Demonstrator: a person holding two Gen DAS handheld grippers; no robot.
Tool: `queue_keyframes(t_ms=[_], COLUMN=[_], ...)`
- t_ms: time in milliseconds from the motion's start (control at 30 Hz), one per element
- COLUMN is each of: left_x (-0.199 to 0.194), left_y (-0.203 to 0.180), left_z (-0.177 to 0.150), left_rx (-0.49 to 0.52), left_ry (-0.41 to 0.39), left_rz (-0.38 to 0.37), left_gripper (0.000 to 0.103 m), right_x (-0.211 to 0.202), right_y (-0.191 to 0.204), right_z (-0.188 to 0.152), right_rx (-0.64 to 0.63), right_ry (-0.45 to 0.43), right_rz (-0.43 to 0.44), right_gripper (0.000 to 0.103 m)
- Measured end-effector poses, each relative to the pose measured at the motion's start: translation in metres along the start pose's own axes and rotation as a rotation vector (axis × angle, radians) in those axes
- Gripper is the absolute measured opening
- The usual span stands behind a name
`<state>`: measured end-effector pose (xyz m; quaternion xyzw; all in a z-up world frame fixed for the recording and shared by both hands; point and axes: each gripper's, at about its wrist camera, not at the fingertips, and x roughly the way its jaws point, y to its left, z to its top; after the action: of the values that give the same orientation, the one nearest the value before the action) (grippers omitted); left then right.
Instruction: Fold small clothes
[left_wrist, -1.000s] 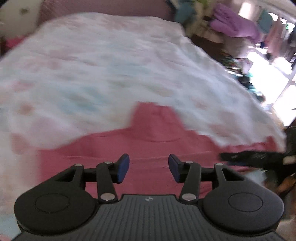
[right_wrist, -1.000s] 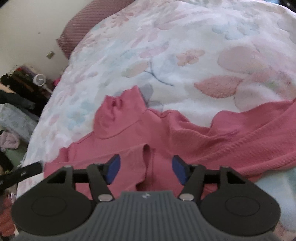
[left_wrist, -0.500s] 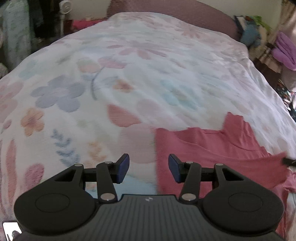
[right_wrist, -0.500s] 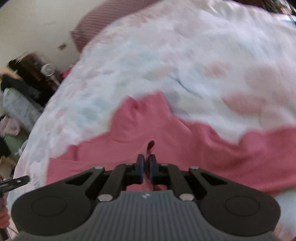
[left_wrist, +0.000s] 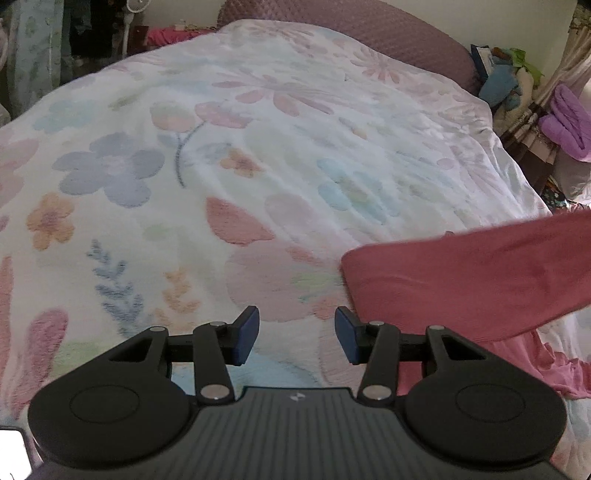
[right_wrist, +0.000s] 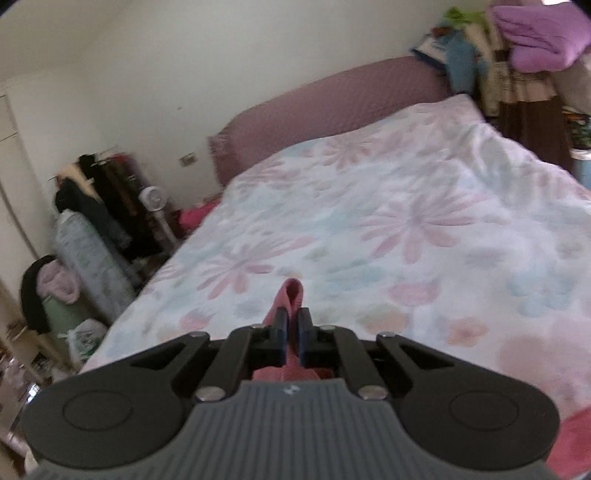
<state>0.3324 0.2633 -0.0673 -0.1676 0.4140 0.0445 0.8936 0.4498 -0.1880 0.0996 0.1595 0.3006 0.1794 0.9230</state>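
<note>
A pink ribbed top (left_wrist: 480, 280) hangs lifted above the floral bedspread at the right of the left wrist view, stretched up toward the right edge. My left gripper (left_wrist: 297, 339) is open just left of its lower edge, with only bedspread between the blue pads. In the right wrist view my right gripper (right_wrist: 291, 338) is shut on a pinched fold of the pink top (right_wrist: 291, 295), which sticks up between the fingertips. The remainder of the garment is hidden below that gripper.
The floral bedspread (left_wrist: 229, 155) covers the bed, with a mauve headboard (right_wrist: 332, 107) behind. Clothes, bags and a small fan (right_wrist: 153, 197) crowd the floor at the left. Piled clothes and a purple blanket (right_wrist: 535, 37) stand at the right.
My right gripper closed on a fold of the pink top and rose high, lifting the garment off the bed. My left gripper slid left, off the top, then held still, remaining open.
</note>
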Motion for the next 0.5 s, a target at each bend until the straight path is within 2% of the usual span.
queue_keyframes(t_ms=[200, 367, 500], left_x=[0.027, 0.059, 0.091], left_y=[-0.015, -0.028, -0.029], left_z=[0.008, 0.018, 0.029], left_rx=[-0.054, -0.111, -0.203], left_ry=[0.035, 0.080, 0.109], left_rz=[-0.061, -0.107, -0.120], left_gripper=[0.055, 0.055, 0.055], right_x=[0.013, 0.015, 0.012], right_y=[-0.072, -0.110, -0.128], right_z=[-0.039, -0.064, -0.071], right_rx=[0.108, 0.186, 0.203], right_ry=[0.107, 0.122, 0.122], right_rz=[-0.137, -0.154, -0.172], right_gripper=[0.000, 0.000, 0.000])
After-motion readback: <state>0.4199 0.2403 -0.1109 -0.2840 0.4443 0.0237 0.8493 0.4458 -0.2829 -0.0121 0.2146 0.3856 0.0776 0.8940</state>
